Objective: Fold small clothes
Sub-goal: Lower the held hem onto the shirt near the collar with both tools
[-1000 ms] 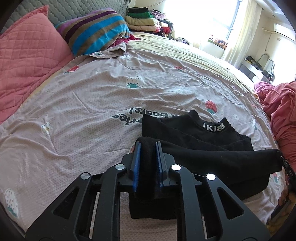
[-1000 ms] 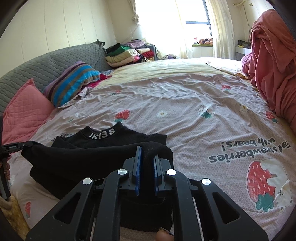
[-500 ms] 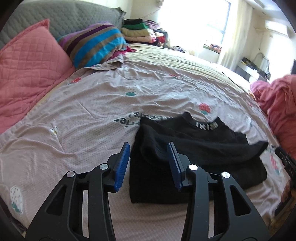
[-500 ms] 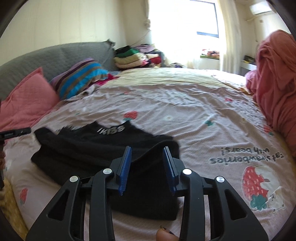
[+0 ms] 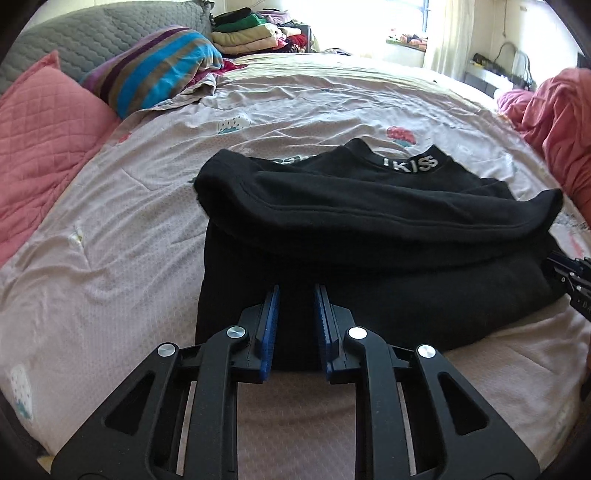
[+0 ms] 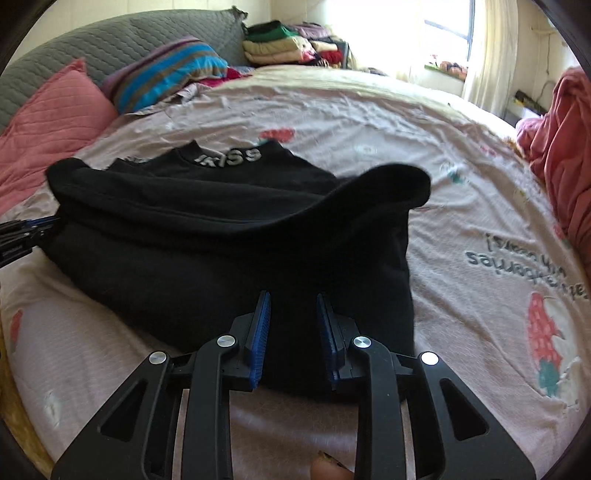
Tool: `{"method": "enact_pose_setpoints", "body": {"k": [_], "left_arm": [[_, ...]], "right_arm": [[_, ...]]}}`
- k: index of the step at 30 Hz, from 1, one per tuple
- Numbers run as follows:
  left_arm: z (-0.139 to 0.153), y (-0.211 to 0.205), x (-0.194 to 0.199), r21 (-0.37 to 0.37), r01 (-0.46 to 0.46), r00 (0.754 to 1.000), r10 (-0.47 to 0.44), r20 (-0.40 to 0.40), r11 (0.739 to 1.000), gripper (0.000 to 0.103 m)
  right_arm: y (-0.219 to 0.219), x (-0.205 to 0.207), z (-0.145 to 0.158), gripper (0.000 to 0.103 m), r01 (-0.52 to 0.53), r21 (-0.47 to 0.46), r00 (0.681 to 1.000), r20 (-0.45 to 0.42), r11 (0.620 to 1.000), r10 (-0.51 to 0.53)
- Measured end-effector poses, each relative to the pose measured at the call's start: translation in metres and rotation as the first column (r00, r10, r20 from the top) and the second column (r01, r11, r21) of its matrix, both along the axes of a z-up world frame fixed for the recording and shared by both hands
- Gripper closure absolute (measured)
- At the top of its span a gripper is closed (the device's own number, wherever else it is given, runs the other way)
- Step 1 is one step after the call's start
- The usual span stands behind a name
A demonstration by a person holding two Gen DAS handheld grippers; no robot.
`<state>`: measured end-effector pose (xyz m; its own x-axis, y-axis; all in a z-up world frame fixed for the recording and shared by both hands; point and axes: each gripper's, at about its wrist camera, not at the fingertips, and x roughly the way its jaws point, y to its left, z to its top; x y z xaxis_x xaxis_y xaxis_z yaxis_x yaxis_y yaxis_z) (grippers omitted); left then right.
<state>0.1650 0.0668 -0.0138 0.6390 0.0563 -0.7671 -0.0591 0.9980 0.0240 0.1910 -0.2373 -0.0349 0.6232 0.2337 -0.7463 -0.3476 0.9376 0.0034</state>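
Note:
A black top point(image 5: 369, 236) with white lettering on its collar point(image 5: 410, 164) lies folded on the strawberry-print bedsheet point(image 5: 110, 258). One half is laid over the other. My left gripper point(image 5: 296, 291) is low over the near hem at the top's left end. Its jaws are closing with the hem between the blue pads, and I see no cloth pinched up. My right gripper point(image 6: 292, 299) straddles the near hem of the black top point(image 6: 221, 240) at its right end. Its jaws are also closing, with a wider gap. Each gripper's tip shows at the edge of the other's view.
A pink quilted pillow point(image 5: 40, 140) and a striped pillow point(image 5: 155, 70) lie at the head of the bed. Behind them is a stack of folded clothes point(image 5: 251, 33). A pink blanket point(image 5: 561, 125) is heaped at the right. A person's fingertip point(image 6: 327, 470) shows below the right gripper.
Both grippers let go of the folded-over edge they were carrying, which now rests on the top. They opened, sank toward the near hem, and their jaws have narrowed again.

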Motion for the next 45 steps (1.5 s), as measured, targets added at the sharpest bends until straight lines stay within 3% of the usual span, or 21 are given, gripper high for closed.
{"method": "enact_pose_setpoints", "body": {"k": [11, 21, 29, 32, 36, 41, 42, 44, 45], "left_arm": [[-0.003, -0.001, 0.042, 0.016, -0.003, 1.0, 0.003, -0.017, 1.0, 0.09], [0.022, 0.024, 0.079, -0.039, -0.067, 0.998, 0.067, 0.011, 0.997, 0.085], [0.03, 0.057, 0.074, -0.114, -0.138, 0.989, 0.143, 0.03, 0.984, 0.069], [0.022, 0.065, 0.076, -0.135, -0.157, 0.987, 0.159, 0.007, 0.978, 0.064], [0.013, 0.07, 0.081, -0.178, -0.167, 0.986, 0.168, -0.01, 0.97, 0.049], [-0.001, 0.067, 0.09, -0.201, -0.162, 0.987, 0.159, -0.027, 0.966, 0.046], [-0.004, 0.067, 0.091, -0.202, -0.159, 0.987, 0.156, -0.031, 0.966, 0.046], [-0.009, 0.064, 0.093, -0.206, -0.154, 0.988, 0.149, -0.038, 0.966, 0.05], [-0.012, 0.062, 0.093, -0.208, -0.151, 0.989, 0.146, -0.039, 0.967, 0.069]], "right_arm": [[0.016, 0.047, 0.005, 0.079, 0.012, -0.001, 1.0, 0.029, 1.0, -0.012], [-0.004, 0.091, 0.027, 0.079, 0.122, 0.083, 0.99, 0.059, 0.989, -0.127], [-0.039, 0.095, 0.035, 0.075, 0.214, 0.094, 0.966, 0.126, 0.972, -0.225], [-0.049, 0.097, 0.03, 0.062, 0.23, 0.103, 0.964, 0.109, 0.968, -0.241], [-0.055, 0.103, 0.018, 0.061, 0.249, 0.086, 0.964, 0.071, 0.965, -0.255], [-0.054, 0.11, 0.002, 0.062, 0.23, 0.086, 0.972, 0.019, 0.969, -0.233], [-0.054, 0.11, 0.0, 0.063, 0.226, 0.088, 0.974, 0.016, 0.97, -0.228], [-0.053, 0.11, -0.003, 0.097, 0.189, 0.118, 0.982, -0.003, 0.975, -0.19], [-0.052, 0.11, -0.003, 0.096, 0.178, 0.128, 0.984, -0.007, 0.976, -0.178]]}}
